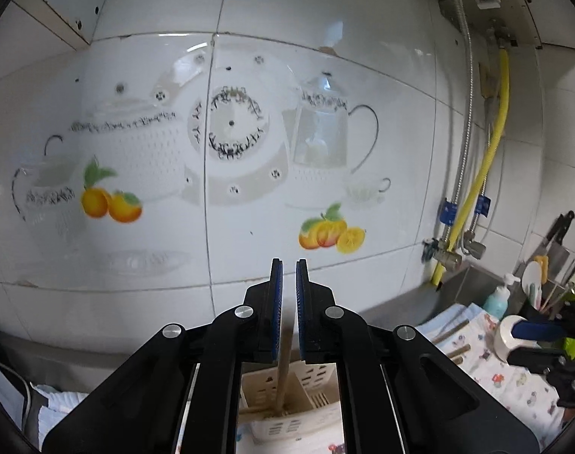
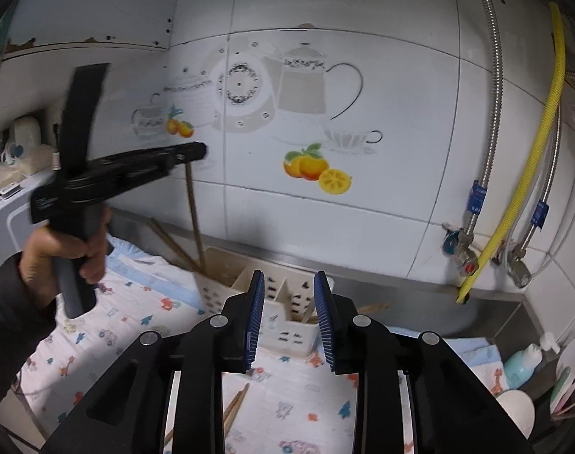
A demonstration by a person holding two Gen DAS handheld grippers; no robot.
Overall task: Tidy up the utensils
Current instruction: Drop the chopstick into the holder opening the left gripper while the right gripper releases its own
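Place: home kitchen, lived-in.
Wall: white tiles printed with teapots, cups and oranges; chipped edges, drill holes.
Plumbing: braided metal hoses and a yellow hose run down to valves above a steel counter.
Counter: cloth with cartoon animals; slotted cream caddy holding chopsticks.
Right corner: soap bottle, knives, bowl.
Left edge: white appliance.

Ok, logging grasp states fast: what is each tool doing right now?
Left tool: shut on a chopstick whose lower end stands in the utensil caddy.
Right tool: open, holding nothing.
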